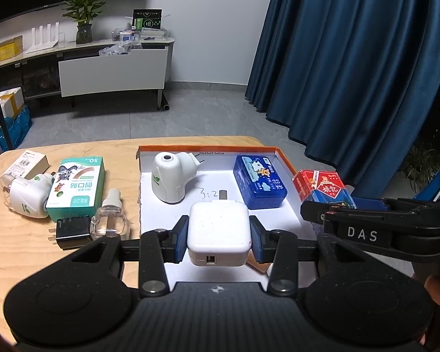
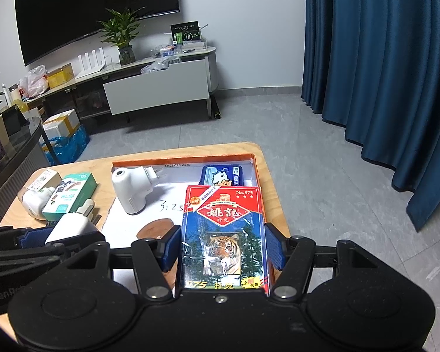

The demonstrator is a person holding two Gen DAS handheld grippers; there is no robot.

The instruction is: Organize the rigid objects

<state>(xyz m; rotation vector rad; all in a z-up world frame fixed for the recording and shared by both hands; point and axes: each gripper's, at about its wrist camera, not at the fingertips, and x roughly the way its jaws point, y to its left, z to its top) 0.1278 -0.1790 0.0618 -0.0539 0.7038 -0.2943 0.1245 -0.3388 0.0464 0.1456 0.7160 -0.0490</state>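
My left gripper [image 1: 219,239] is shut on a white USB charger [image 1: 219,233], held above the near part of the orange-rimmed white box lid [image 1: 208,148]. My right gripper [image 2: 223,248] is shut on a red and blue playing-card pack with a tiger picture [image 2: 223,234], over the lid's right side; the same pack [image 1: 322,187] shows at the right of the left wrist view. Inside the lid stand a white plug-in vaporizer [image 1: 168,177] and a blue tin [image 1: 259,186].
On the wooden table [image 1: 14,234] left of the lid lie a green bandage box [image 1: 76,187], a second white vaporizer [image 1: 26,193], a clear refill bottle [image 1: 111,220], a black charger [image 1: 70,233] and a small carton [image 1: 29,164]. Blue curtains [image 2: 381,58] hang at the right.
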